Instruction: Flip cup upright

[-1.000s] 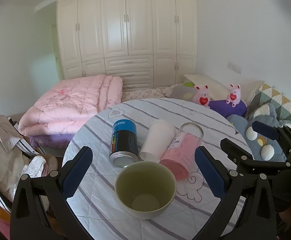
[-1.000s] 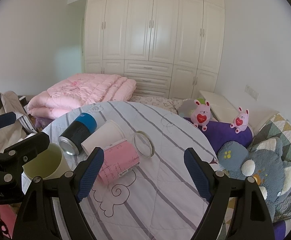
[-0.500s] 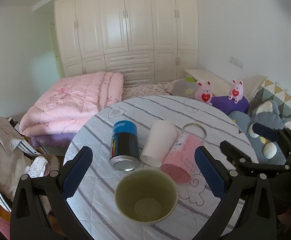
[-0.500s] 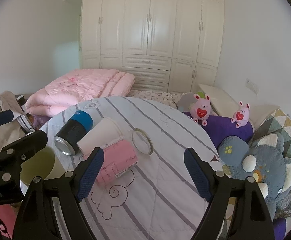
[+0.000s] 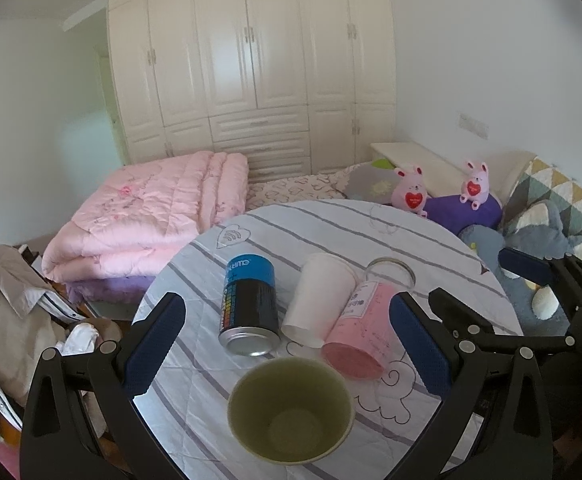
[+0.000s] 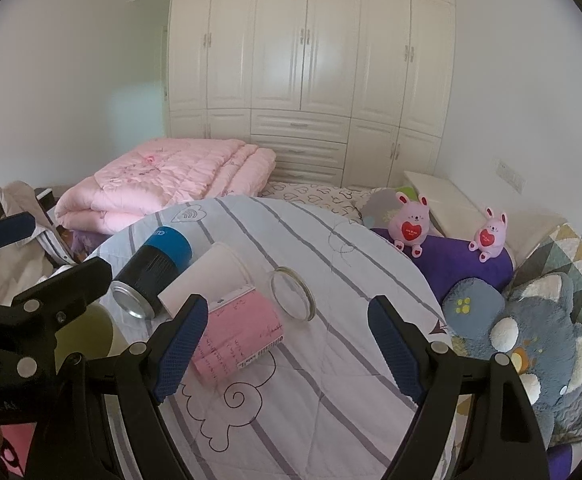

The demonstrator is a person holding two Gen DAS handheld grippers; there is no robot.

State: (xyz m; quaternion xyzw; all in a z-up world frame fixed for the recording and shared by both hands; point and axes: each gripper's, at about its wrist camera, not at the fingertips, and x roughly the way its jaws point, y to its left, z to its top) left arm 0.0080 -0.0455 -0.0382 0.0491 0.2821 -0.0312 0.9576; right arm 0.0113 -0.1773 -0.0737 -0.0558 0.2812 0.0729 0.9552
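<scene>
A white paper cup (image 5: 321,300) lies on its side on the round striped table (image 5: 331,224), between a blue-black can (image 5: 249,304) and a glass jar with a pink label (image 5: 361,330), both also lying down. A green cup (image 5: 289,410) stands upright at the near edge. My left gripper (image 5: 287,344) is open and empty, above the green cup. My right gripper (image 6: 289,350) is open and empty, just right of the pink jar (image 6: 237,340); the white cup (image 6: 207,278) and can (image 6: 153,274) lie to its left.
The table edge is close on the near and left sides. A folded pink quilt (image 5: 151,212) lies on the bed behind. Plush toys (image 6: 523,344) and pink bunnies (image 6: 409,222) sit to the right. Clothes (image 5: 15,320) are piled at the left.
Both grippers have drawn back and risen slightly, so the table items sit a little farther off. Nothing on the table has moved.
</scene>
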